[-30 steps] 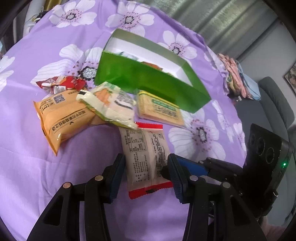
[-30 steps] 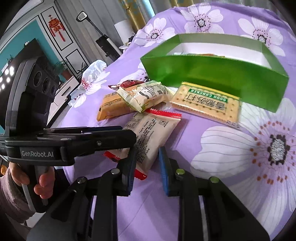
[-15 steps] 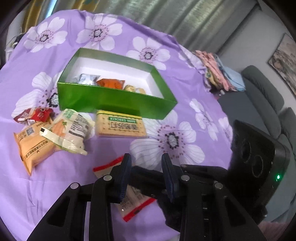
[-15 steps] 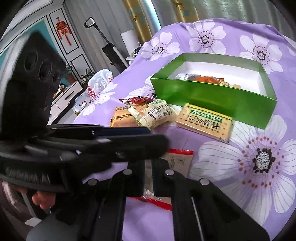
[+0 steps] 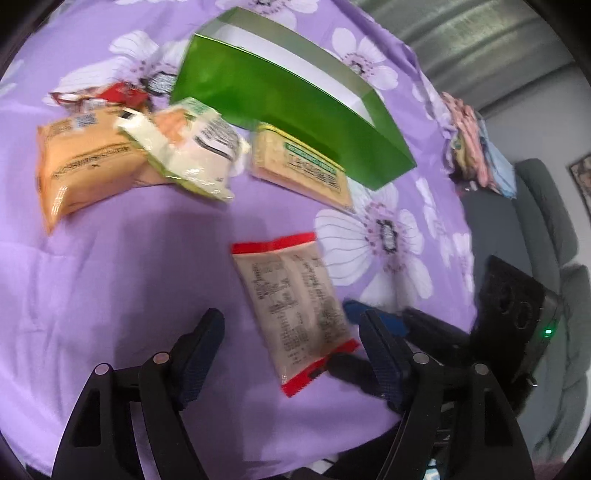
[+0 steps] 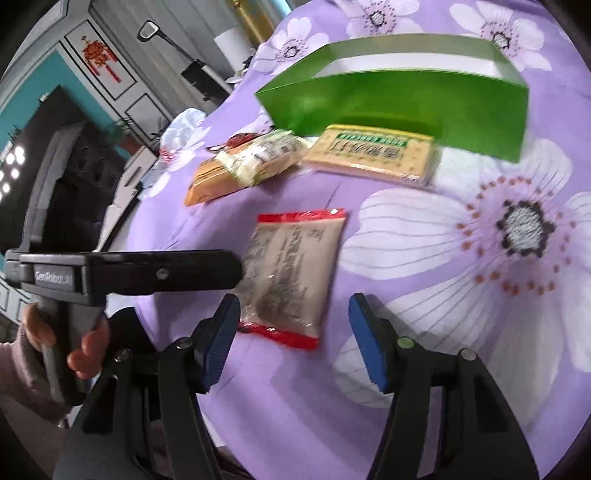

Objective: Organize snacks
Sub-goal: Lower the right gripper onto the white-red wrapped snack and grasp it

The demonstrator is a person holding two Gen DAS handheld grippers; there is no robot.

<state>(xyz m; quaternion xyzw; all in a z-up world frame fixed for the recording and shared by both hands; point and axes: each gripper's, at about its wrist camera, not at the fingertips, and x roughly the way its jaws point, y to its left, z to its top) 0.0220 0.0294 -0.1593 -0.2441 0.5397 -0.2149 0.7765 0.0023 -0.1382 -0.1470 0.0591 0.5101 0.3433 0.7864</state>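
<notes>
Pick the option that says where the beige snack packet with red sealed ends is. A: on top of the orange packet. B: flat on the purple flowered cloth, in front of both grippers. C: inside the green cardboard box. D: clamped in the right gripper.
B: the beige snack packet with red sealed ends lies flat on the purple flowered cloth, well short of the green cardboard box, and both grippers' jaws stand open off it.

A grey sofa [image 5: 546, 229] sits beyond the table, grey curtains [image 5: 472, 33] behind it; a teal wall [image 6: 26, 99] (red knot ornament [image 6: 98, 57] nearby) flanks panelled doors.
</notes>
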